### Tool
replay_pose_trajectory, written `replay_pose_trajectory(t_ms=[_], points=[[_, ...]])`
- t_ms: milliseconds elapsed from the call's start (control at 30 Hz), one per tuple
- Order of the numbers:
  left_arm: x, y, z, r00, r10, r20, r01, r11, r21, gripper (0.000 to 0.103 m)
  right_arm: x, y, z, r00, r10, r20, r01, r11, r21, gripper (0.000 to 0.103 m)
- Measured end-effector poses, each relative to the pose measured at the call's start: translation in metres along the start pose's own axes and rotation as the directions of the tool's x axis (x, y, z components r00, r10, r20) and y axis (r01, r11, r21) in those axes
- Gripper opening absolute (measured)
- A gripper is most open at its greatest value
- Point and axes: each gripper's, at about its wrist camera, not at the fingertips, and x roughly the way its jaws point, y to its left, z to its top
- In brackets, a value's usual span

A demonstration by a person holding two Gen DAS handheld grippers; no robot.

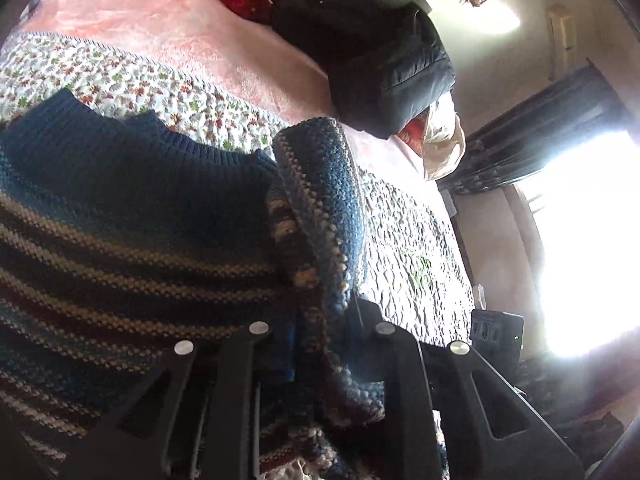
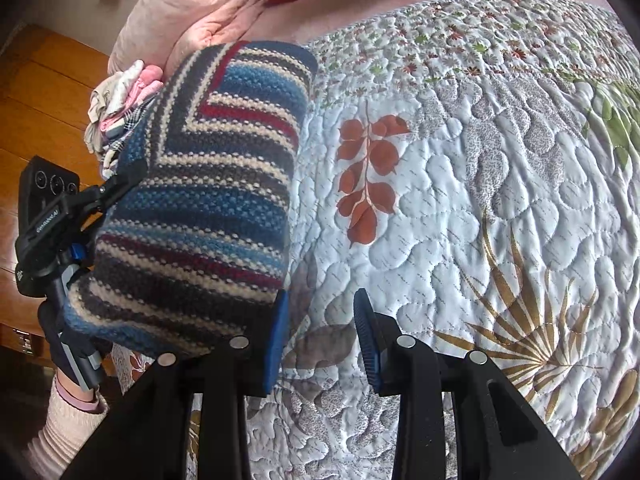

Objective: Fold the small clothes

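A folded knit sweater (image 1: 120, 220) with blue, cream and dark red stripes fills the left wrist view, its navy ribbed collar uppermost. My left gripper (image 1: 320, 320) is shut on a thick fold of it, and the fingertips are buried in the knit. In the right wrist view the same sweater (image 2: 208, 200) hangs as a folded bundle above the bed's left edge, held by the left gripper (image 2: 112, 188). My right gripper (image 2: 320, 320) is open just right of the bundle, its blue pads (image 2: 278, 336) apart with only quilt showing between them.
A floral quilt (image 2: 480, 200) covers the bed over a pink blanket (image 1: 180, 24). A dark jacket (image 1: 380, 60) lies at the far side. A small pile of clothes (image 2: 120, 100) and a pink comforter (image 2: 200, 0) sit beyond the bundle. A sleeved wrist (image 2: 68, 412) shows at lower left.
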Motion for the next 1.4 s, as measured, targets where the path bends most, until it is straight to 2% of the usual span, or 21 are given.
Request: replay_pose_trajectory(t_ms=[167, 333, 500, 600, 733, 867, 933, 1100, 1400], points=[[-0.043, 0.013, 0.006, 0.998, 0.008, 0.065, -0.008, 1.000, -0.005, 0.016, 0.001, 0.020, 0.005, 1.000, 0.019, 0.002, -0.019, 0.999, -0.043, 0.035], [-0.087, 0.031, 0.016, 0.990, 0.065, 0.123, -0.065, 0.998, 0.003, 0.016, 0.010, 0.047, 0.009, 0.999, 0.038, -0.013, -0.040, 0.994, -0.100, 0.036], [-0.129, 0.064, 0.019, 0.979, 0.108, 0.174, -0.100, 0.993, -0.054, 0.015, 0.024, 0.075, 0.011, 0.996, 0.078, -0.037, -0.083, 0.986, -0.147, 0.043], [-0.160, 0.090, 0.020, 0.968, 0.125, 0.216, -0.106, 0.989, -0.101, 0.015, 0.034, 0.092, 0.012, 0.994, 0.100, -0.054, -0.108, 0.980, -0.167, 0.043], [-0.189, 0.123, 0.017, 0.961, 0.145, 0.235, -0.111, 0.982, -0.155, 0.015, 0.048, 0.110, 0.013, 0.983, 0.163, -0.089, -0.175, 0.973, -0.152, 0.048], [-0.193, 0.149, 0.014, 0.963, 0.147, 0.226, -0.107, 0.978, -0.180, 0.015, 0.063, 0.130, 0.013, 0.974, 0.191, -0.124, -0.210, 0.964, -0.161, 0.050], [-0.189, 0.158, 0.013, 0.966, 0.149, 0.213, -0.110, 0.977, -0.181, 0.015, 0.070, 0.137, 0.011, 0.973, 0.185, -0.136, -0.207, 0.964, -0.167, 0.054], [-0.183, 0.184, 0.006, 0.970, 0.132, 0.202, -0.090, 0.975, -0.203, 0.015, 0.084, 0.150, 0.001, 0.974, 0.150, -0.172, -0.179, 0.970, -0.166, 0.055], [-0.165, 0.216, -0.005, 0.968, 0.199, 0.155, -0.169, 0.968, -0.188, 0.016, 0.098, 0.162, -0.007, 0.978, 0.106, -0.179, -0.137, 0.975, -0.175, 0.055]])
